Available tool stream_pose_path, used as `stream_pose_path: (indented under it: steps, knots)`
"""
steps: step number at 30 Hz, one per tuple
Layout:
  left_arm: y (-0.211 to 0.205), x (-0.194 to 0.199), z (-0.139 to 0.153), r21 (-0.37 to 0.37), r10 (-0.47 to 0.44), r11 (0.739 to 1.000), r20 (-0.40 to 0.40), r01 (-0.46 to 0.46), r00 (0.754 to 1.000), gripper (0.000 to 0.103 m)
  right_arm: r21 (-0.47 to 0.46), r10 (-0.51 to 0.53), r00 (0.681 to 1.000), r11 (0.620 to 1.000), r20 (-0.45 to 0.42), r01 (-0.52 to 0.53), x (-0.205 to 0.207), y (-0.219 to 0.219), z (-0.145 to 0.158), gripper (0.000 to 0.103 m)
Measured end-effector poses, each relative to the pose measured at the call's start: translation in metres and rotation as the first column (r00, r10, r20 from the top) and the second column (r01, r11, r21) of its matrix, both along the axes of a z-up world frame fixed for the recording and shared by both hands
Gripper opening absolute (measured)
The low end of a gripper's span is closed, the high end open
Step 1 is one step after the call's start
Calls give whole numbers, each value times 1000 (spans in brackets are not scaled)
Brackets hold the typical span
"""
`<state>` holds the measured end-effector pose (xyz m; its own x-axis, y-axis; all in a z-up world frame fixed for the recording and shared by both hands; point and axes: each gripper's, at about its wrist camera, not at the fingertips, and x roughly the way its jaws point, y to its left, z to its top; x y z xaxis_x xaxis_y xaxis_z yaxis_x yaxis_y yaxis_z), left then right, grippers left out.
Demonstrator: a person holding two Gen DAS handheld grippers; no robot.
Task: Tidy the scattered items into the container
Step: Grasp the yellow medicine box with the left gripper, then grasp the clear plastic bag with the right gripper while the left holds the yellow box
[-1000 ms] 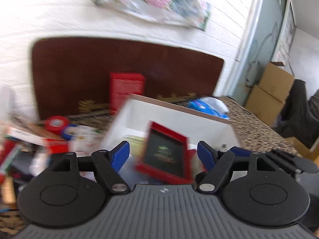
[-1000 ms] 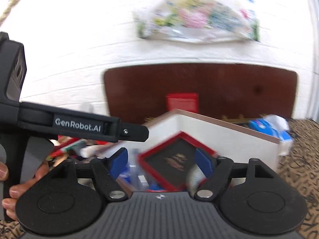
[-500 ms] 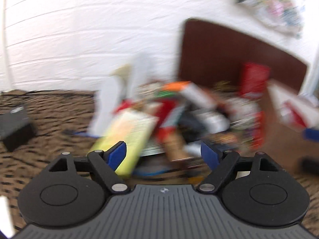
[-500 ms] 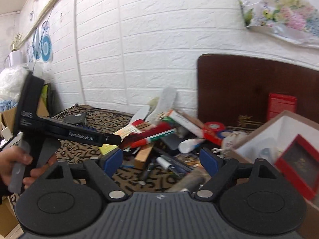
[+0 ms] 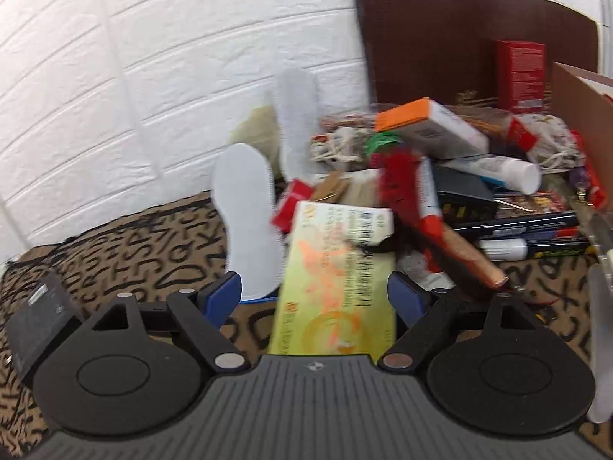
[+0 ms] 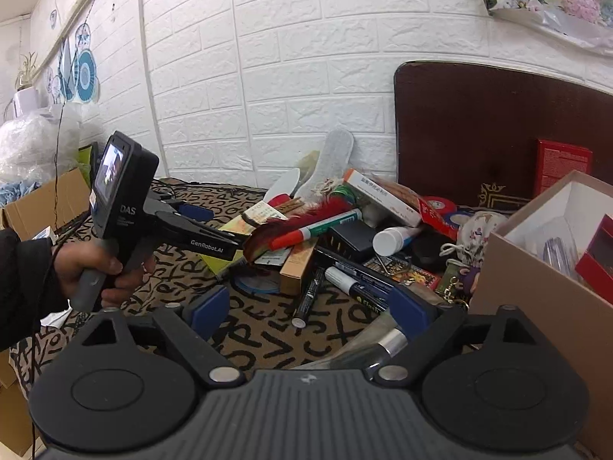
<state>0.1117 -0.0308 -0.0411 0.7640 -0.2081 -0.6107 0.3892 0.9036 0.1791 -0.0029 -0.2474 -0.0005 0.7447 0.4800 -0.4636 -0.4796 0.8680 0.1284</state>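
Both grippers are wide open right now with nothing clamped, and the jaws on each have just been spreading further. The left gripper [image 5: 314, 299] hangs over the near end of a yellow-green box [image 5: 337, 291], which sits between the blue pads, but the pads aren't pressing on it. You can also see that gripper from the right wrist view, held in the person's hand [image 6: 95, 268] on the left, pointing into the left side of the pile.

The right gripper [image 6: 310, 308] is tipped down over bare cloth, a leopard-ish tablecloth [image 6: 268, 341] with black letters on it. A black marker [image 6: 308, 297] lies just past the gap between its fingers, and a second marker with a white cap [image 6: 358, 285] lies to the right of it. Something silvery and tube-like [image 6: 383, 347] pokes in near the right finger; can't tell what it is.

Further out is the mess itself: a red feather [image 6: 302, 218] lying across a red and green marker [image 6: 318, 228], a white tube [image 6: 396, 239], a long white box with an orange end [image 5: 429, 126], and two white insoles [image 5: 249, 222] propped toward the brick wall.

The container [image 6: 551, 268], a cardboard box with a white inside, sits on the right edge of the table, right next to the pile. A red-framed thing [image 6: 597, 260] is already inside it.
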Motion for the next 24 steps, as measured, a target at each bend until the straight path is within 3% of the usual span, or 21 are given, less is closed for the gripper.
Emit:
stream_pose_path:
  steps: [1, 3, 6, 9, 10, 11, 12, 15, 20, 24]
  knots:
    - [-3, -2, 2, -2, -26, 1000, 1, 26, 1000, 87, 4, -4, 1000, 1000, -1, 4, 0, -2, 0, 93]
    - [-12, -3, -1, 39, -50, 998, 29, 49, 998, 102, 16, -17, 1000, 1000, -5, 17, 1, -5, -1, 93]
    - [-16, 1, -15, 114, -66, 991, 32, 62, 997, 102, 18, -24, 1000, 1000, -5, 24, 3, -6, -2, 93]
    - [-9, 5, -26, 112, -52, 992, -2, 52, 999, 102, 19, -26, 1000, 999, -5, 26, 2, -5, -2, 93]
    - [-6, 6, -28, 103, -47, 994, -18, 49, 999, 102, 18, -27, 1000, 999, -6, 27, 3, -5, -3, 93]
    - [-2, 8, -31, 91, -38, 995, -39, 41, 999, 90, 18, -28, 1000, 999, -9, 28, 3, -6, -3, 93]
    - [3, 10, -34, 76, -32, 996, -64, 37, 997, 66, 16, -28, 999, 999, -15, 28, 4, -7, -5, 93]
    - [16, 6, -32, -2, -13, 1000, -88, 13, 996, 67, 5, -35, 999, 999, -31, 36, 4, -11, -10, 93]
    - [35, -22, -13, -116, 4, 993, -34, -8, 999, 67, 1, -51, 995, 999, -84, 51, -2, -19, -26, 93]
    - [48, -30, 2, -225, 18, 974, -24, -23, 1000, 67, 81, -67, 984, 993, -163, 81, 2, -30, -41, 93]
